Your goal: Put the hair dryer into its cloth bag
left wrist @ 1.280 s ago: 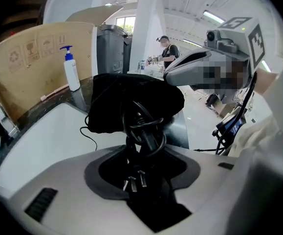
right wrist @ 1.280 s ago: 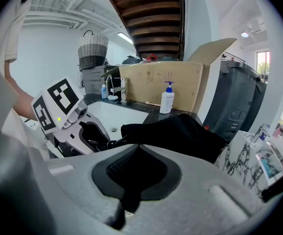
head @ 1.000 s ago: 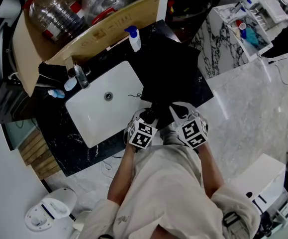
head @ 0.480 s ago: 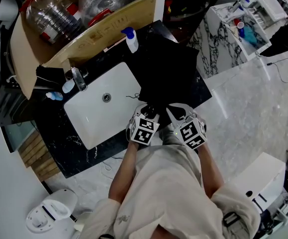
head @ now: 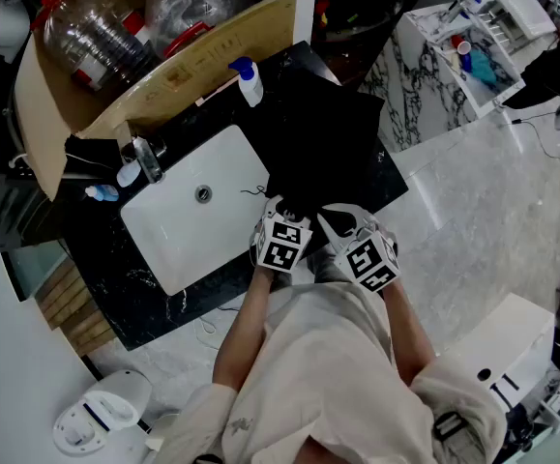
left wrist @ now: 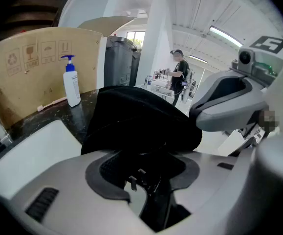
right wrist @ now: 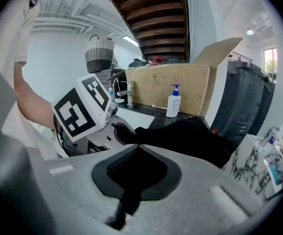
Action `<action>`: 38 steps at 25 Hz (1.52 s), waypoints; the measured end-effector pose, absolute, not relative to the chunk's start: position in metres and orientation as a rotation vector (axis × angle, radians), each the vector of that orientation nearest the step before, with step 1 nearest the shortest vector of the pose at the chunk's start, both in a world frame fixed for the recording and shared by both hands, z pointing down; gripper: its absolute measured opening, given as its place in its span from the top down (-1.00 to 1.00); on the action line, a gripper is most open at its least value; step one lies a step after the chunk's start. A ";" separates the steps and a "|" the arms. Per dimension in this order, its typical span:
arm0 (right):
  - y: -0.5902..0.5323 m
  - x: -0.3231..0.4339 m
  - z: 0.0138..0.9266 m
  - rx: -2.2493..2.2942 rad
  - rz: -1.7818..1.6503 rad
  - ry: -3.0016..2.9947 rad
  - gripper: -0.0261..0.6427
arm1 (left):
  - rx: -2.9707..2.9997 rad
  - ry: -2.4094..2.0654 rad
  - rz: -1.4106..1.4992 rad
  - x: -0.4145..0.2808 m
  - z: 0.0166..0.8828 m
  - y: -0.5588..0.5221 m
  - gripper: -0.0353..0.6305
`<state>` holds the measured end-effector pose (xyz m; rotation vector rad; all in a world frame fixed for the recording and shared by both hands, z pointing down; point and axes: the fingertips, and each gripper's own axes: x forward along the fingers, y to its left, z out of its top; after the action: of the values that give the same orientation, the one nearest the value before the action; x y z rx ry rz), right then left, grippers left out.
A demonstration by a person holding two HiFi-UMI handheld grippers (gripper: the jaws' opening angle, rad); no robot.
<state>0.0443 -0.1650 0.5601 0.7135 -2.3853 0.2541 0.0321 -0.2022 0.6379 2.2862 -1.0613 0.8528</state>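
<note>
Two grips: left tongs (head: pixel 281 211) and right tongs (head: pixel 331 217), side by side, each clench the edge of the bag (head: pixel 323 143) ahead.

Cardboard box (left wrist: pixel 38 77) bears handling symbols — recycling, fragile glass, umbrella, arrows; no words.

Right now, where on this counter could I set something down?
Bare: the white sink basin, from the faucet to the counter in front. Crowded: the cloth bag covers the right side, pump bottle beside it.

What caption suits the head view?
Left gripper and right gripper pinch the near edge of a black cloth bag on a dark marble counter beside a white sink.
</note>
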 end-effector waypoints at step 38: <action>-0.162 0.051 0.555 0.973 0.243 -2.370 0.89 | 2.396 -1.082 0.729 0.007 0.610 -0.183 0.29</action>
<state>0.0507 -0.1616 0.5546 0.9733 -2.3701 0.2435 0.0065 -0.1832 0.6104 2.3955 -1.0816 0.7294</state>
